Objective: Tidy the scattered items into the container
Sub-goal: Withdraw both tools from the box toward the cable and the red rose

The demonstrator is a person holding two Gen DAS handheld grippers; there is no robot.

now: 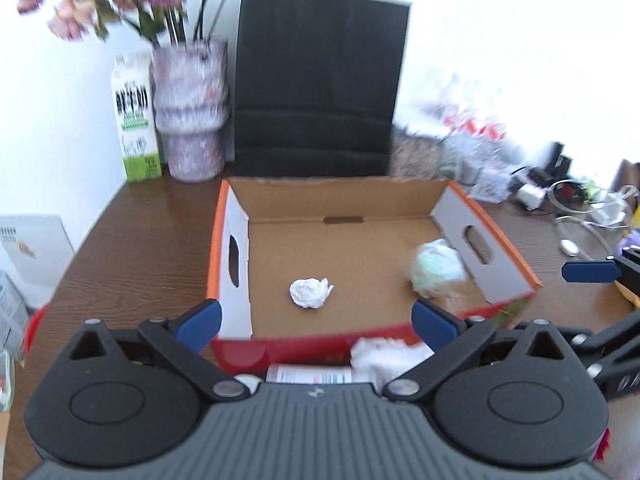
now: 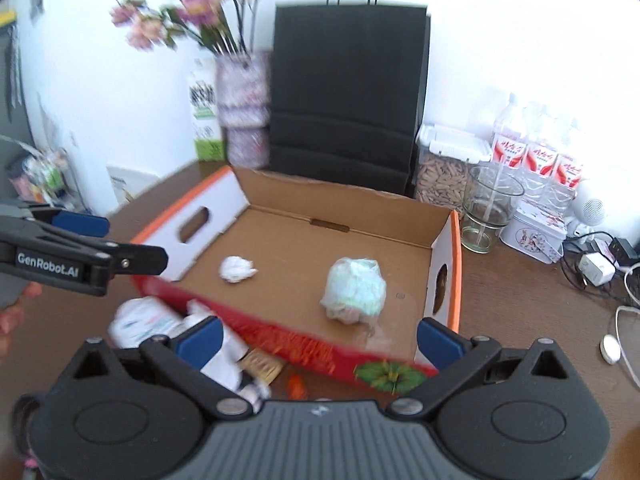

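Both your left gripper (image 1: 316, 320) and right gripper (image 2: 318, 336) stand released, empty. The tissue wad (image 2: 140, 322) before the box (image 2: 455, 264) looks light, soft, crushable; pinch its bulging middle.

Matt cardboard box (image 1: 340, 200), wood-grain table (image 1: 140, 248)

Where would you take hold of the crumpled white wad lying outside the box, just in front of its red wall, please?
Grip the white wad across its bulging middle, coming from above. It lies loose on the table against the outside of the box and its red wall, so a level approach from the box side is blocked. It looks soft and crumpled, so any pinch across its width should hold. Both the left gripper and right gripper are open and empty.
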